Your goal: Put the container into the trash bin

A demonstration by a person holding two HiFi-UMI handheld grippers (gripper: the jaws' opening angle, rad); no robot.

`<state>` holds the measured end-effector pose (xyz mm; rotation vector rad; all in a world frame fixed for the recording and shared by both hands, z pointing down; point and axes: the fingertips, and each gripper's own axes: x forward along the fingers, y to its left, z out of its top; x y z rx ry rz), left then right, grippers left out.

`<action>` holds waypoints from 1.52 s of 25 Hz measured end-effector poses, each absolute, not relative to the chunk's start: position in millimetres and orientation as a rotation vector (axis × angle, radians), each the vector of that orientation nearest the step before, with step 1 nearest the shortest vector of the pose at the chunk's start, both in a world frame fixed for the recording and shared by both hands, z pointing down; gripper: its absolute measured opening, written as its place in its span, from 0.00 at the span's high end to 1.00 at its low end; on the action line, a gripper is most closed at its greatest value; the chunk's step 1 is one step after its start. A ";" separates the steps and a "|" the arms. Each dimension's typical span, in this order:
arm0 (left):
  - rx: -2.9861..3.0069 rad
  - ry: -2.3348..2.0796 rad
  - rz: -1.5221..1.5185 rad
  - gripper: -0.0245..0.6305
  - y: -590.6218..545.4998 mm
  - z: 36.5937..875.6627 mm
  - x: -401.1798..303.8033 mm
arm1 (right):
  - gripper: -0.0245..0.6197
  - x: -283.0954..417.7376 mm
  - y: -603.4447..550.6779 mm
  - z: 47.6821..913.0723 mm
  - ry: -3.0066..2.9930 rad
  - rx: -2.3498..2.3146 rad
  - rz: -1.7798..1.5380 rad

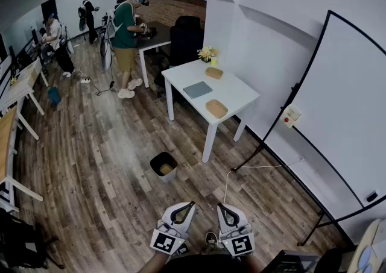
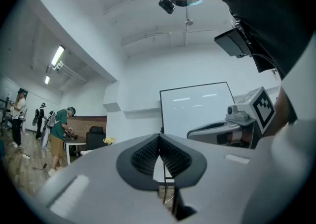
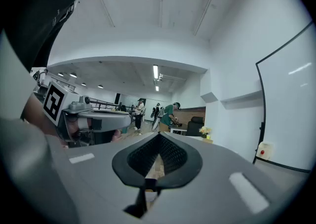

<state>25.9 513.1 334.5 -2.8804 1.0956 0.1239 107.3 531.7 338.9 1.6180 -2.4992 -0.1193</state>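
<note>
In the head view two shallow brown containers lie on the white table (image 1: 235, 94), one near its front (image 1: 217, 108) and one farther back (image 1: 214, 73). A small black trash bin (image 1: 164, 165) stands on the wooden floor in front of the table, with something tan inside. My left gripper (image 1: 192, 204) and right gripper (image 1: 219, 206) are side by side at the bottom edge, held level, well short of the bin and table. Both are shut with nothing between the pads, as the left gripper view (image 2: 159, 137) and the right gripper view (image 3: 159, 134) show.
A grey pad (image 1: 198, 90) and yellow flowers (image 1: 207, 53) also sit on the table. A large whiteboard (image 1: 344, 121) on a black stand runs along the right, with a white cable (image 1: 229, 178) on the floor. People stand at desks far back (image 1: 125, 43).
</note>
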 end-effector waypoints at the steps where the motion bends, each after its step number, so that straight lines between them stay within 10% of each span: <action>1: -2.884 1.097 0.126 0.96 513.1 334.3 22.4 | 0.95 104.8 531.5 339.4 -2.493 1.619 -0.118; 38: -2.902 1.177 -0.080 0.96 351.7 365.5 157.2 | 0.82 262.0 339.6 401.0 -2.524 1.572 0.047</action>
